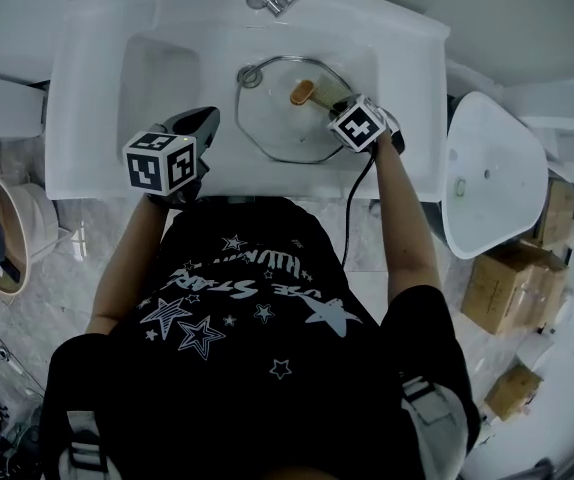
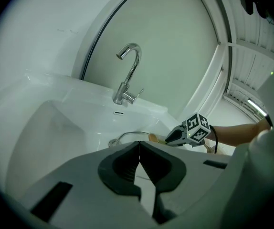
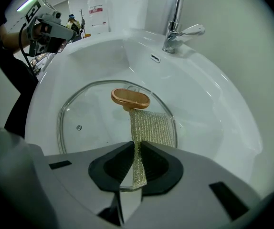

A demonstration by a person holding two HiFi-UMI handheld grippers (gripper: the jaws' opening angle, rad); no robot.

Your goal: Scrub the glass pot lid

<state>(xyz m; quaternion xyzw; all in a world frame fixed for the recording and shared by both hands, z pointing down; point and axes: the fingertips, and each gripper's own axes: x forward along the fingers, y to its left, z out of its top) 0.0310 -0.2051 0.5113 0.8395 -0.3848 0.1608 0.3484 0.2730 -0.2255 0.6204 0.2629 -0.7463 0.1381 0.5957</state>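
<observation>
Pinches mesh cloth [image 3: 153, 130] in right hand-held gripper [image 3: 136, 147], laid on glass pot lid [image 3: 94, 123] for scrubbing; holds left hand-held gripper [image 2: 139, 149] closed, empty, aside.

The glass pot lid [image 3: 94, 123] is seen as clear with a copper-coloured knob [image 3: 130, 98], the cloth [image 3: 153, 128] as gold mesh, and the sink [image 3: 208, 104] as plain white.

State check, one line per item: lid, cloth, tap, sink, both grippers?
Glass lid: lying flat in the sink, knob up.
Mesh cloth: pinched at one end, the rest spread on the lid beside the knob.
Tap: no water running.
Sink: no standing water visible.
Right gripper: shut on the cloth.
Left gripper: shut, empty, held clear of the lid.
</observation>
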